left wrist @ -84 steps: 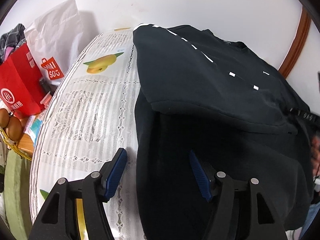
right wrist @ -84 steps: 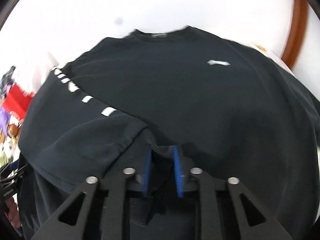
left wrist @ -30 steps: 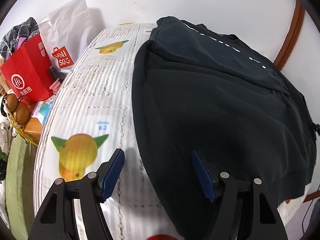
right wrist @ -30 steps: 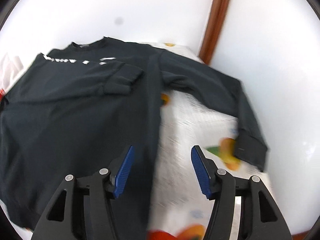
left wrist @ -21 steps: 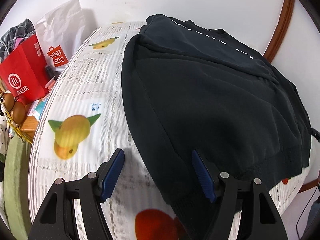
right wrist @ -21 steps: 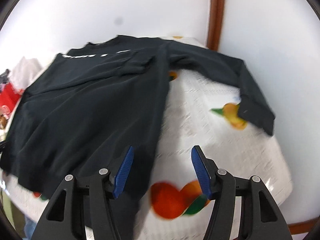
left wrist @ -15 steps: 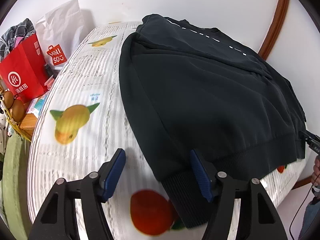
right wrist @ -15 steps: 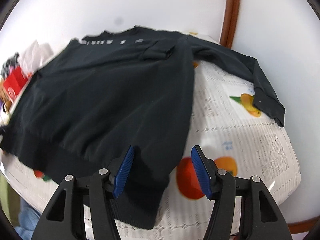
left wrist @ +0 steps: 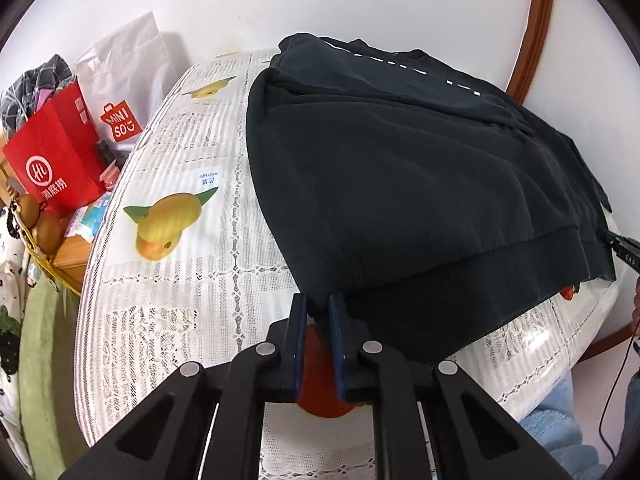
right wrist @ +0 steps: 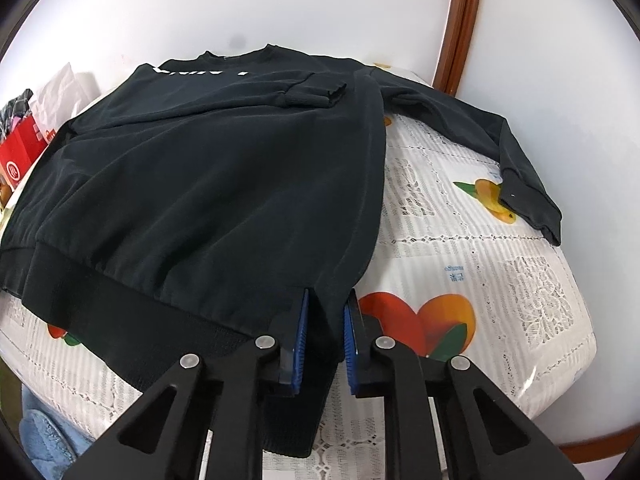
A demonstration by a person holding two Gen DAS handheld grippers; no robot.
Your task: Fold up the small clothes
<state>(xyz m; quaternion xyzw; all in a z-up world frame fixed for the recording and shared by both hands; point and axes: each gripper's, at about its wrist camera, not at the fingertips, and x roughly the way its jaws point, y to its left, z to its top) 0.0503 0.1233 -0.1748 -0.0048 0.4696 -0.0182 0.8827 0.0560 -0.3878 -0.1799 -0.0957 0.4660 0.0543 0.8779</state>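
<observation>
A black sweatshirt [left wrist: 400, 180] lies face up on the fruit-print tablecloth [left wrist: 180, 280]. Its one sleeve is folded across the chest, with the cuff [right wrist: 320, 94] near the middle. The other sleeve [right wrist: 520, 184] stretches out to the right. My left gripper [left wrist: 316, 304] is at the hem's left corner, and its jaws are closing with the pads pinching that corner. My right gripper [right wrist: 325, 300] is at the hem's right corner, its jaws also closing, with the ribbed hem of the sweatshirt [right wrist: 220, 180] pressed between the blue pads.
A red paper bag [left wrist: 52, 168] and a white MINISO bag [left wrist: 124, 80] stand left of the table by the wall. A brown wooden frame [left wrist: 532, 28] runs up the wall behind. Blue fabric [left wrist: 560, 420] shows below the table's near edge.
Both grippers travelled down the sweatshirt's sides to the bottom hem. Their wide-open jaws have come together on the hem corners.
</observation>
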